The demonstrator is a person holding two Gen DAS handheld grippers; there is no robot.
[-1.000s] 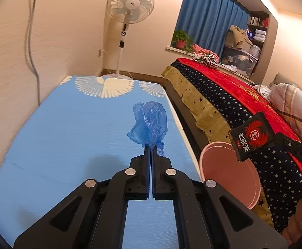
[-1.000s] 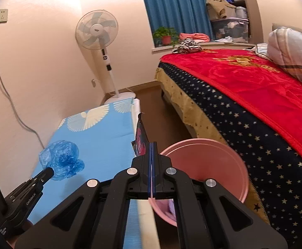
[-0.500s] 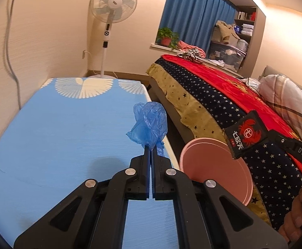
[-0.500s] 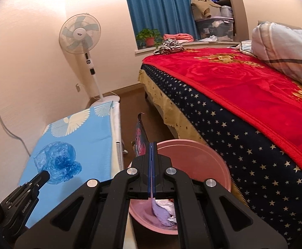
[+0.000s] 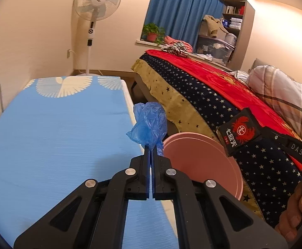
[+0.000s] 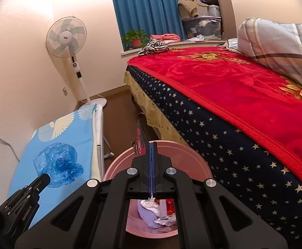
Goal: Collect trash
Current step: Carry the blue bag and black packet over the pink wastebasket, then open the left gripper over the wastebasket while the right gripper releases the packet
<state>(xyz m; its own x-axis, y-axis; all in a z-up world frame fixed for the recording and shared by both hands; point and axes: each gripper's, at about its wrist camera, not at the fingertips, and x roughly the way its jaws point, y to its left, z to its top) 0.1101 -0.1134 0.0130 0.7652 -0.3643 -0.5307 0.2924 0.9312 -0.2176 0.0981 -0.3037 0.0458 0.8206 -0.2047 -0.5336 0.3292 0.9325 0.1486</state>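
Room's pretty cozy: a white standing fan (image 5: pixel 97 2) sits in the corner, with blue curtains (image 5: pixel 180 14) to its right and a potted plant (image 5: pixel 152 32) on the sill. The bed (image 6: pixel 244 95) has a red blanket with a plaid pillow (image 6: pixel 283 43) on it.

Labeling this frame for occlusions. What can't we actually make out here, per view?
- Right wrist view: much of the pink bin interior and the trash in it, hidden by the right gripper.
- Right wrist view: the black-and-red wrapper is edge-on; print unreadable.
- Left wrist view: bin contents hidden by its near rim.
- Left wrist view: where the left gripper pinches the blue plastic bag, covered by the fingers.
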